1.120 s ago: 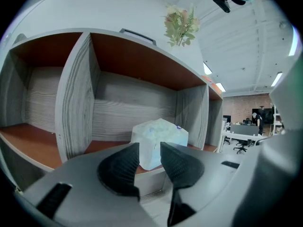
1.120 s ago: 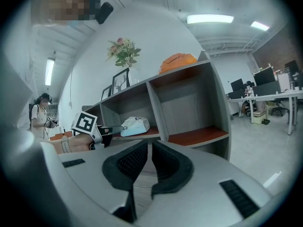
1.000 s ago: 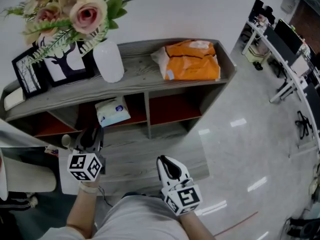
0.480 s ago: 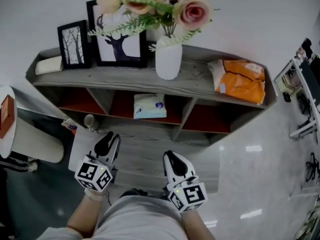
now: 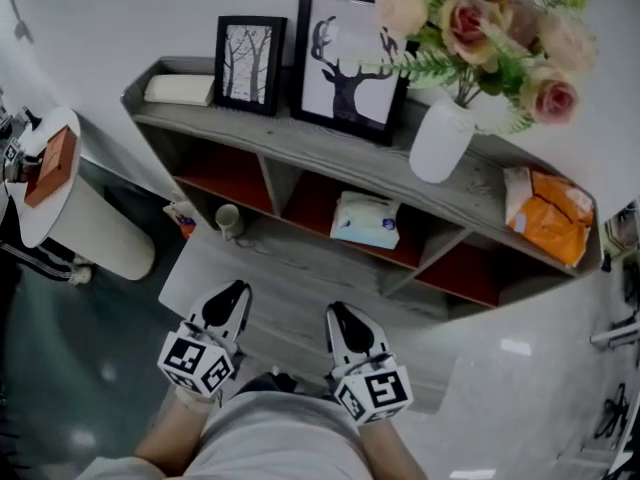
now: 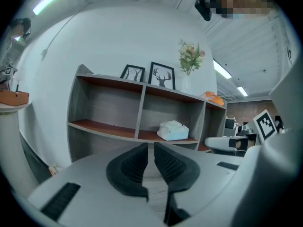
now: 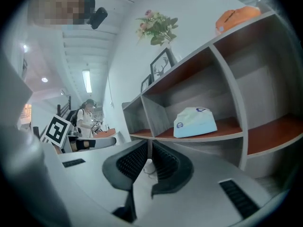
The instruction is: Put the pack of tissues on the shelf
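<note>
The pack of tissues is white and pale blue. It lies in the middle lower compartment of the grey shelf, and shows in the left gripper view and the right gripper view too. Both grippers hang low by the person's body, well short of the shelf. The left gripper is closing, a narrow gap still between its jaws and nothing in it. The right gripper is shut and empty.
On the shelf top stand two framed pictures, a white vase of roses, an orange bag and a cream box. A cup sits by the shelf's lower left. A round white table with a brown box stands left.
The head view has swung left, so the shelf slid right in the picture and the round table came into view. The left jaws have narrowed. Both grippers stay low and empty.
</note>
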Available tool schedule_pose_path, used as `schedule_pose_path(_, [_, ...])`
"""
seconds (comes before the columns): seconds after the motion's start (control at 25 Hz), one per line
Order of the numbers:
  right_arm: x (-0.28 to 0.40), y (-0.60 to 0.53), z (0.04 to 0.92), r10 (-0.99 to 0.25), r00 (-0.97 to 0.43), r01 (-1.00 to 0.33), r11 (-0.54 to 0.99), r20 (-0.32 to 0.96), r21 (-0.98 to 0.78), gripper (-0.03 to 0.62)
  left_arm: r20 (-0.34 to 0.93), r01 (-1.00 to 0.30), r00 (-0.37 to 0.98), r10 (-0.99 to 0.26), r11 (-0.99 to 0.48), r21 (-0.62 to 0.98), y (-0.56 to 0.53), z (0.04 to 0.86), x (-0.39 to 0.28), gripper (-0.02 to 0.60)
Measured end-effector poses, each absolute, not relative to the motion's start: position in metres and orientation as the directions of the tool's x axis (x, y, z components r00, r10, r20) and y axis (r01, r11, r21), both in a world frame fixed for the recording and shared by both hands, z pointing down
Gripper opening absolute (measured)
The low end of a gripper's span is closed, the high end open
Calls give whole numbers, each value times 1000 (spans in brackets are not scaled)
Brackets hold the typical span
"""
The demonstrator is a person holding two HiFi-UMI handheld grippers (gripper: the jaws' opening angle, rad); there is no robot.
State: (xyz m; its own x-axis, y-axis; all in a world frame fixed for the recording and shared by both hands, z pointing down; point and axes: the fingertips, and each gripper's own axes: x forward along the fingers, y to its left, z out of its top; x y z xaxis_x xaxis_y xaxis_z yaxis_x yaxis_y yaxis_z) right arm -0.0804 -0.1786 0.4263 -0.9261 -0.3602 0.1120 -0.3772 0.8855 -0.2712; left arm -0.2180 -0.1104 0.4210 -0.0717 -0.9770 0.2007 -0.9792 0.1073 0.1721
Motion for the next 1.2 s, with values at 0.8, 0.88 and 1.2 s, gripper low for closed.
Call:
schedule_pose_path(0.8, [-111,-142,440,-239,-959,-271,931,154,-245,38,230,-964,-84,-970,138,227,-67,439,-211,28])
schedule_pose_path(0.88, [-109,-141,441,-238,-959,-270,932,153,-243,39,230,-965,-81,-970,134,227,-65,440,-210,28])
schedule_pose_path(1.2, [-102,-139,441,-253,-955,-285,927,154,-246,39,233,-965,-58,-971,115,237,-67,441,-202,28])
